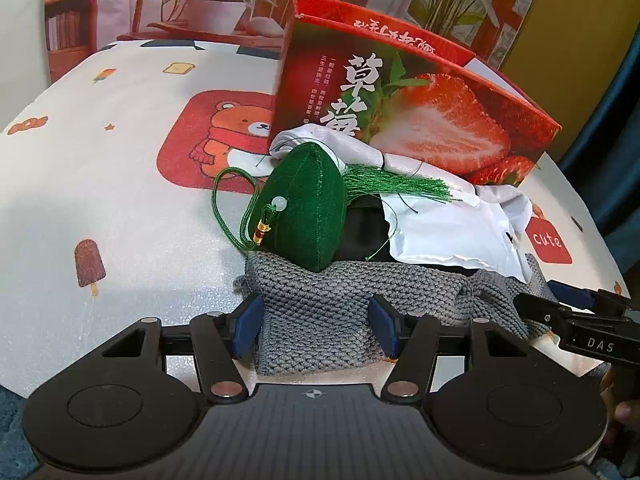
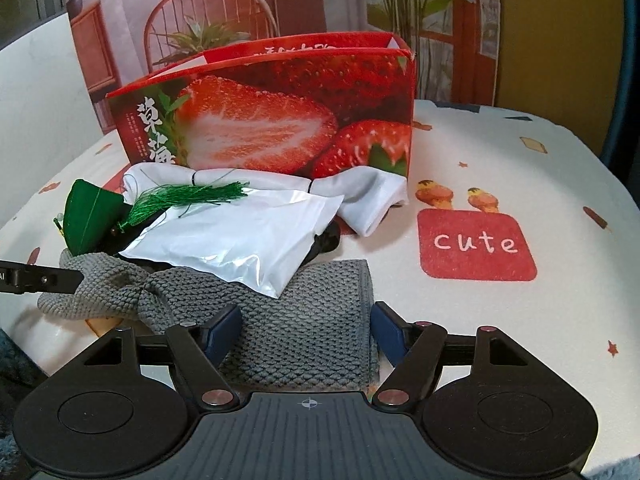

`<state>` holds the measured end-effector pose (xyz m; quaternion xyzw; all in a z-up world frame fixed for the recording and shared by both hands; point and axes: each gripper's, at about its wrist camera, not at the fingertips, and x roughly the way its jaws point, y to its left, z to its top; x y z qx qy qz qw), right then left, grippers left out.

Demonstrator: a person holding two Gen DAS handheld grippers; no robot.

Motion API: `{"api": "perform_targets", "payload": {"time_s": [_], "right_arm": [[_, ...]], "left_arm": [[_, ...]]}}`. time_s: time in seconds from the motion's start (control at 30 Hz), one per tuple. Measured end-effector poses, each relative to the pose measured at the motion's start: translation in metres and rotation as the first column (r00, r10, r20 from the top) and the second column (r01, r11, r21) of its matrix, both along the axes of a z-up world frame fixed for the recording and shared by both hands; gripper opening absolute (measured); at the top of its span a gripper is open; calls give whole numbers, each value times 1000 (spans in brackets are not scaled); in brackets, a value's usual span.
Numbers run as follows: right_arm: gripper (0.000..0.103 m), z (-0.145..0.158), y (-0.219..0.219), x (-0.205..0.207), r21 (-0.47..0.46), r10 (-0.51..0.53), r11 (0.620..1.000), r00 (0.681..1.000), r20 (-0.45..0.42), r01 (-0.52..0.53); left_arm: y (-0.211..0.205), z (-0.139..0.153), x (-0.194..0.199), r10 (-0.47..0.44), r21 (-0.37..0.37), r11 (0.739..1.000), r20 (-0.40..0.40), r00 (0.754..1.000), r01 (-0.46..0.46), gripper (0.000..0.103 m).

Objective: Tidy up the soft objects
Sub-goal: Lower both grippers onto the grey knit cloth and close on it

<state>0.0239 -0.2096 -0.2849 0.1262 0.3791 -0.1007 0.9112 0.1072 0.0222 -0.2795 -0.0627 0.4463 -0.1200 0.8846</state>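
Observation:
A grey knitted cloth (image 1: 320, 320) (image 2: 308, 336) lies at the table's front, under a pile: a green velvet sachet (image 1: 304, 208) (image 2: 90, 216) with a green tassel (image 1: 396, 186) (image 2: 188, 196), a white plastic pouch (image 1: 448, 232) (image 2: 244, 240), something black (image 1: 362, 232) beneath it, and a white cloth (image 1: 340, 146) (image 2: 360, 200) behind. My left gripper (image 1: 316, 326) is open, its fingers either side of the grey cloth's left end. My right gripper (image 2: 306, 334) is open, its fingers either side of the cloth's right end.
A red strawberry-printed box (image 1: 400, 92) (image 2: 280, 120), open at the top, stands right behind the pile. The table carries a white cartoon-print cover (image 1: 120, 184) (image 2: 500, 184). The other gripper's tip shows at the edge of each view (image 1: 580, 320) (image 2: 40, 278).

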Motion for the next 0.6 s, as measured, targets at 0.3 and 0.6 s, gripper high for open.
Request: {"api": "perform_targets", "payload": {"time_s": [0.3, 0.6], "right_arm": [[71, -1, 1, 1, 3, 6, 1000, 1000, -5, -6], [68, -1, 4, 1, 11, 28, 1000, 1000, -6, -28]], "left_arm": [[-2, 0, 0, -5, 0, 1000, -1, 1000, 5, 62], [-3, 0, -1, -21, 2, 1000, -4, 1000, 21, 62]]}}
